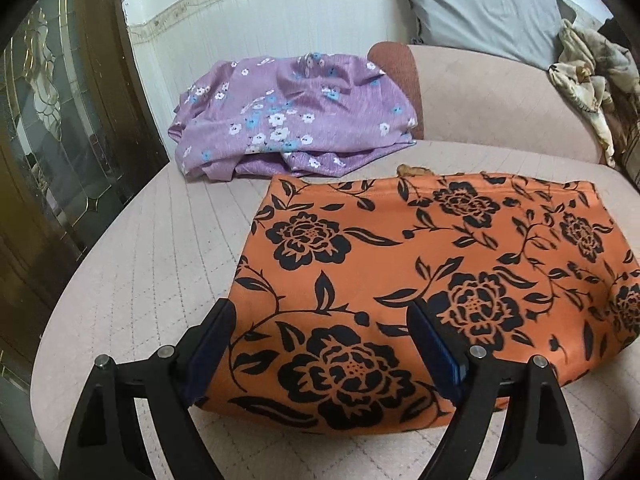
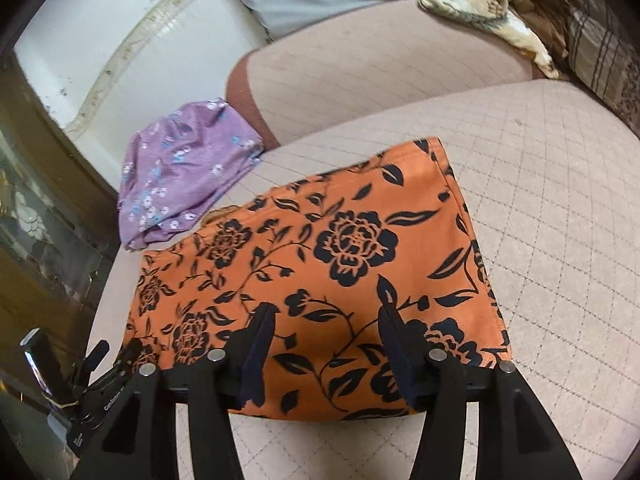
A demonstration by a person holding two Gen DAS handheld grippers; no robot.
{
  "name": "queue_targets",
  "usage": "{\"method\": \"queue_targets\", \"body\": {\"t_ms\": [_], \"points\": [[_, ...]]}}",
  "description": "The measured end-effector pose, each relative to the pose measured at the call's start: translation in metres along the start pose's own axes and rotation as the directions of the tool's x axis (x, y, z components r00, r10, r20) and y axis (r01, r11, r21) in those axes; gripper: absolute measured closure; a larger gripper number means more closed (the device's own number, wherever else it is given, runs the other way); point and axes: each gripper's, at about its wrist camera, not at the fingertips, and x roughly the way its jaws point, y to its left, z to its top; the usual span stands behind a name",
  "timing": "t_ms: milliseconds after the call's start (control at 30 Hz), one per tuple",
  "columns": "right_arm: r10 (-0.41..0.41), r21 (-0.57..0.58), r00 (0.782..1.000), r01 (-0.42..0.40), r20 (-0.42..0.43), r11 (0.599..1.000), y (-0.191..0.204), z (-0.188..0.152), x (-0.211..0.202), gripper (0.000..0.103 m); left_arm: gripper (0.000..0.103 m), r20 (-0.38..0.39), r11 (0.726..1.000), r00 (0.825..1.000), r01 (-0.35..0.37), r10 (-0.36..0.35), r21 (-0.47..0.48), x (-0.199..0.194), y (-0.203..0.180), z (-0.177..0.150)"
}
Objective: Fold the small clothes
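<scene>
Folded cloth (image 1: 432, 264) lies on the cushion (image 1: 140, 264) before my fingers. Crumpled cloth (image 1: 288, 116) behind it, left. Pillow (image 1: 480, 8) farthest back.

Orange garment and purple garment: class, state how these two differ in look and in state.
The orange garment lies flat and smooth with straight edges; the purple garment sits bunched and creased. The orange one carries large black flowers, the purple one small white and blue blossoms. Both rest on the quilted pink cushion.

I see a pink quilted sofa seat (image 1: 132, 264) | grey pillow (image 1: 480, 8) behind | white scuffed wall (image 1: 240, 16) | dark wood-framed glass door (image 1: 52, 120) left.
</scene>
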Motion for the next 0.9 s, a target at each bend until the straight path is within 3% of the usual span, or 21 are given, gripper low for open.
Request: {"method": "queue_targets", "body": {"t_ms": [367,900], "points": [[0.018,-0.012,0.999,-0.017,0.031,1.0,0.003,-0.015,-0.02,0.044,0.015,0.013,1.0,1.0,-0.007,0.007,0.005,-0.023,-0.001,-0.011],[0.015,-0.051,0.999,-0.013,0.046,0.999,-0.005,-0.022,-0.036,0.044,0.015,0.001,0.999,1.0,-0.022,0.022,0.024,-0.019,-0.008,-0.015]]}}
